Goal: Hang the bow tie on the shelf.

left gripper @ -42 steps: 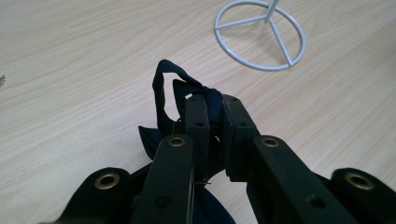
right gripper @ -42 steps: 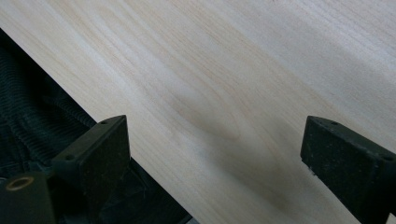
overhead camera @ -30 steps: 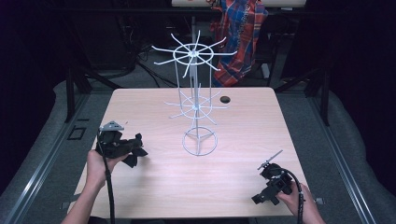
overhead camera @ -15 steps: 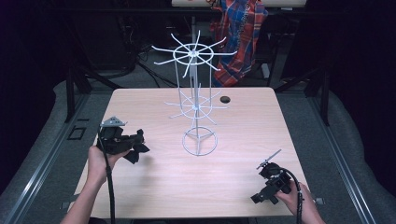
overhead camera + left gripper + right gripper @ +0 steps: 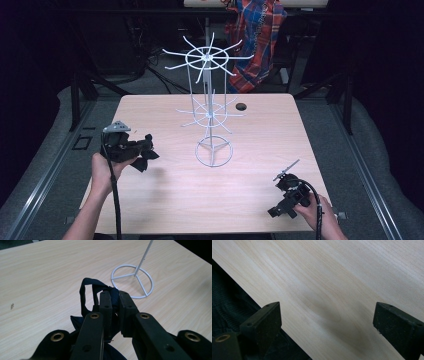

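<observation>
A white wire rack (image 5: pixel 206 59) with spoked tiers stands on a ring base (image 5: pixel 214 152) at the middle of the wooden table (image 5: pixel 270 135). My left gripper (image 5: pixel 148 151) hovers over the table's left side, left of the base, shut on a dark blue cloth item (image 5: pixel 144 161). In the left gripper view the gripper (image 5: pixel 115 295) pinches the cloth's strap loop (image 5: pixel 86 293), and the rest of the cloth hangs below the jaws. The rack's base (image 5: pixel 132 281) lies just ahead. My right gripper (image 5: pixel 278 198) is low at the front right, open, with bare tabletop between its fingers (image 5: pixel 327 320).
A small dark round hole (image 5: pixel 241 106) sits in the tabletop behind the rack. A plaid cloth (image 5: pixel 260 35) hangs on a chair beyond the far edge. In the right gripper view the table's front edge (image 5: pixel 254 301) runs close by the left jaw.
My left gripper with the cloth has drifted slightly farther from the person, still left of the rack. The right gripper has stayed put.
</observation>
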Demonstrator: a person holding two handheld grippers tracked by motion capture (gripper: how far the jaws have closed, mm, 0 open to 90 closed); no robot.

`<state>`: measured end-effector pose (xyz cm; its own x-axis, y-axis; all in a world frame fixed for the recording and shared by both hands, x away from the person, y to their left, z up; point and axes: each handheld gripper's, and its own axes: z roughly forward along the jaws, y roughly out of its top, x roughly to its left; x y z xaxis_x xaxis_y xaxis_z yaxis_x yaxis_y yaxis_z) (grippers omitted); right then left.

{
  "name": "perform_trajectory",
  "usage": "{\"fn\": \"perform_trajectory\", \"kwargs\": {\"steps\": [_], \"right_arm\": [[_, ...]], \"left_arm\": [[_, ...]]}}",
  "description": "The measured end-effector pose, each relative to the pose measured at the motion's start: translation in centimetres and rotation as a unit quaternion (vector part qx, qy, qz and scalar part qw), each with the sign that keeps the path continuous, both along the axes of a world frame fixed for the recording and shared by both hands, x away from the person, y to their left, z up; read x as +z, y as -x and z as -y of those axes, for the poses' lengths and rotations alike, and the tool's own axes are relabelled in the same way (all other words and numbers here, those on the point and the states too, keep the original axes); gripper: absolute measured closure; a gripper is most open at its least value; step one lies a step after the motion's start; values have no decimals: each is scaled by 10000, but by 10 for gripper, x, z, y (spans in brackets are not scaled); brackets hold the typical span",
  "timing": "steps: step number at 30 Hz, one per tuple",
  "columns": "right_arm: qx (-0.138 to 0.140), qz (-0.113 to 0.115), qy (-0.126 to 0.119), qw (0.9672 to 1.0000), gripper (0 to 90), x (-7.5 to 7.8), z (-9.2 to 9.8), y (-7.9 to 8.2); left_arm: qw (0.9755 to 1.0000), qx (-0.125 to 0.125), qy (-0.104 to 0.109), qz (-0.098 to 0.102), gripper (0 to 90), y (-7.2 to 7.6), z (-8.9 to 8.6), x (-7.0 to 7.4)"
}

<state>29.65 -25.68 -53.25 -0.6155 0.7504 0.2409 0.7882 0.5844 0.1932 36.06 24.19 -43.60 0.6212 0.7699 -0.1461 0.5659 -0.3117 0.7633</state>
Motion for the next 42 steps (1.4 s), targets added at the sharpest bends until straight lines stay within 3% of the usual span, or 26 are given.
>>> {"fn": "perform_trajectory", "kwargs": {"steps": [6, 7, 9, 10, 14, 15, 16, 19, 20, 21, 23, 25, 27, 31, 32, 42], "right_arm": [[-143, 70, -86, 9998, 76, -1, 2, 2], [-156, 94, -11, 9998, 76, 0, 1, 2], [66, 27, 131, 9999, 75, 1, 1, -1], [-86, 36, -23, 10000, 76, -1, -2, 0], [19, -15, 69, 10000, 75, 0, -1, -1], [-457, 208, -276, 9984, 75, -6, -3, 5], [-180, 120, -27, 9998, 76, -3, 1, 2], [-122, 60, -22, 9999, 76, -1, 2, 0], [-47, 65, 97, 9999, 76, -1, 2, -1], [-96, 25, -9, 10000, 76, -1, 0, 0], [-42, 8, 52, 10000, 76, -1, 0, -1], [-125, 7, -60, 9999, 76, -2, 0, 0], [-67, 38, 72, 9999, 76, -2, 2, -1], [-14, -15, 59, 10000, 76, -2, 2, -1], [-138, 9, -81, 9999, 76, -3, 2, 0], [-50, -35, 5, 10000, 76, -2, 4, 0]], "left_arm": [[10000, 5, 58, 30, 830, -2, 3, 3], [10000, 1, 72, 49, 830, -3, 3, 4], [9999, -10, 94, 61, 830, -5, 4, 4], [9999, -18, 96, 40, 829, -6, 4, 4], [9999, 17, 129, 41, 829, -11, 5, 5], [9999, 21, 144, 55, 829, -12, 5, 6], [9998, 33, 165, 81, 829, -13, 4, 7], [9997, 46, 220, 137, 829, -17, 4, 10], [9996, 44, 223, 141, 829, -18, 4, 11], [9996, 39, 239, 141, 829, -19, 4, 11], [9997, 18, 215, 145, 829, -22, 5, 12], [9996, -8, 233, 148, 829, -25, 8, 12], [9996, -40, 228, 165, 829, -27, 10, 13], [9995, -77, 222, 190, 828, -32, 14, 14], [9995, -85, 227, 189, 829, -33, 15, 15], [9991, -153, 313, 247, 828, -42, 23, 19]]}}
